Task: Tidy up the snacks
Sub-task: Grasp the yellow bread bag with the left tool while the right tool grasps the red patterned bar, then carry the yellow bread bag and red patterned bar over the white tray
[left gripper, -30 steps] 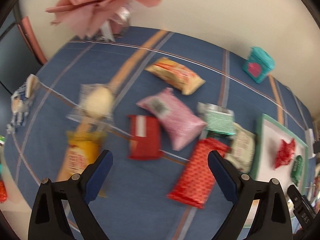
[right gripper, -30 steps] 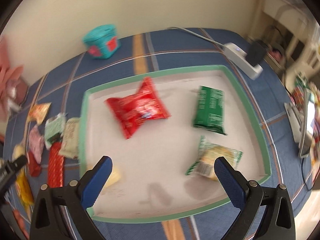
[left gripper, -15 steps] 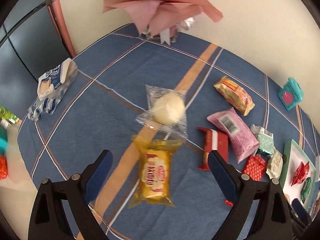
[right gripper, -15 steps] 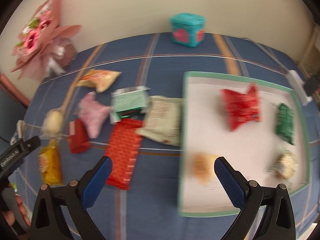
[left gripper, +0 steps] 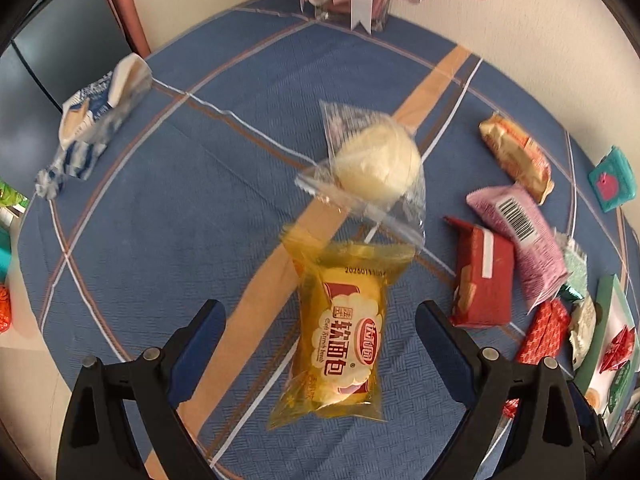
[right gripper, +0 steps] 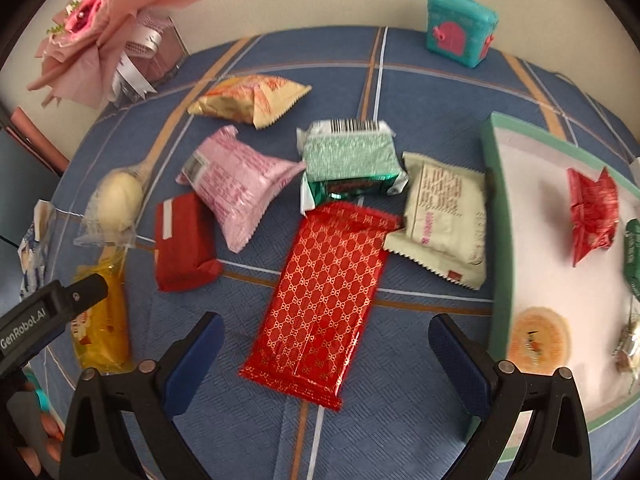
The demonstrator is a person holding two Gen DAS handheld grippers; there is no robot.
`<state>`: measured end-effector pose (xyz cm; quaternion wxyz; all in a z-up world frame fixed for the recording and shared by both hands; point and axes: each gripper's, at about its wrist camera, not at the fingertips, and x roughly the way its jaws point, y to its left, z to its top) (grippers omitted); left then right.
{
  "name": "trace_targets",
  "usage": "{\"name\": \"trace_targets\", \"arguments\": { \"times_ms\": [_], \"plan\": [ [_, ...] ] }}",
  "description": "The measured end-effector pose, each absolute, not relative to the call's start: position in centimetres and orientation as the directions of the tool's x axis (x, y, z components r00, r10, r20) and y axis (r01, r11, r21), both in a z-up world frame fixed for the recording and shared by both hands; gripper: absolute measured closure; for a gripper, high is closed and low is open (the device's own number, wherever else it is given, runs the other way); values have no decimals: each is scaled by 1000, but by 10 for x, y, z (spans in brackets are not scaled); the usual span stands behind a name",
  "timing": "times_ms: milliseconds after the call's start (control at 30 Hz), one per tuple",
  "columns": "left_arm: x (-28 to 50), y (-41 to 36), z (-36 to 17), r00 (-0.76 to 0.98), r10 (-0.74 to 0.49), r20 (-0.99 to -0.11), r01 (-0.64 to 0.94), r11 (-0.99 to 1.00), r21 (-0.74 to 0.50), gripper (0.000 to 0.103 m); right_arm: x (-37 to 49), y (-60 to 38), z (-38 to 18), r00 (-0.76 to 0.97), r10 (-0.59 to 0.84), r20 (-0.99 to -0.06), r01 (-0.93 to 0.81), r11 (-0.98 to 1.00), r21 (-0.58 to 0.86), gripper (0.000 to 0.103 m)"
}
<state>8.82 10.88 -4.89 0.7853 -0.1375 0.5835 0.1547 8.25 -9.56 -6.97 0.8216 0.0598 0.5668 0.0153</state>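
My left gripper (left gripper: 320,344) is open, its jaws on either side of a yellow soft-bread packet (left gripper: 344,332) on the blue cloth. A clear-wrapped pale bun (left gripper: 376,164) lies just beyond it. My right gripper (right gripper: 326,354) is open above the near end of a long red patterned bar (right gripper: 324,296). Around the bar lie a red box (right gripper: 182,244), a pink packet (right gripper: 236,184), a mint-green packet (right gripper: 352,156), a beige packet (right gripper: 444,216) and an orange packet (right gripper: 250,98). The green-rimmed white tray (right gripper: 500,216) at the right holds a red wrapper (right gripper: 592,212) and a round orange snack (right gripper: 538,338).
A pink bouquet (right gripper: 100,36) stands at the back left and a teal box (right gripper: 460,28) at the back. A blue-white bag (left gripper: 96,116) lies at the table's left edge. The left gripper body (right gripper: 44,316) shows at the left of the right wrist view.
My left gripper has swung left and closed in on the yellow packet. My right gripper has moved left from over the tray to above the red patterned bar.
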Motion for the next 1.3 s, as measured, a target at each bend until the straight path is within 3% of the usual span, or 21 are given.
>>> {"name": "trace_targets", "arguments": {
  "times_ms": [133,233,533,733,1300],
  "plan": [
    [90,107,-57,261,70,-963,-401,915,-43,9,86,-90,-80,338,86,-937,41,994,106,1],
    [90,110,-61,256,61,-965,-411,910,-51,23,88,-86,-85,335,81,-939,42,994,101,4],
    [89,106,-72,242,22,-970,-404,911,-81,60,88,-81,-84,354,9,-935,49,998,29,42],
    [91,98,-72,256,-5,-967,-387,916,-107,63,88,-90,-82,350,11,-937,54,998,31,55],
    [76,84,-7,422,13,-907,-332,933,-141,63,60,-102,-39,382,80,-920,36,994,102,56]
  ]
}}
